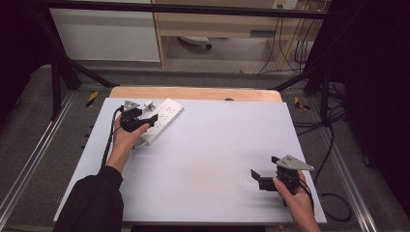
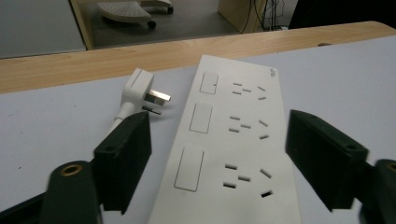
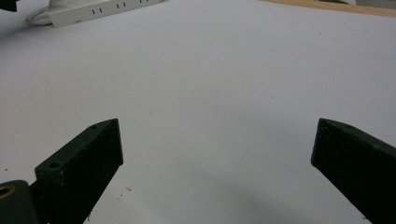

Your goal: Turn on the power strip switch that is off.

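At upper left, the left gripper [image 2: 217, 158] straddles the white power strip [image 2: 233, 140], jaws released; its corner logo is unreadable. The right gripper [image 3: 217, 172] gapes over bare counter [image 3: 224, 93].

table: we see a white top [image 1: 208, 159] with a bare wooden strip [image 1: 193, 93] along its far edge | floor: grey beyond it, where black cables [image 1: 333, 140] trail at the right | background: a wooden cabinet [image 1: 217, 24], a white panel [image 1: 104, 34]
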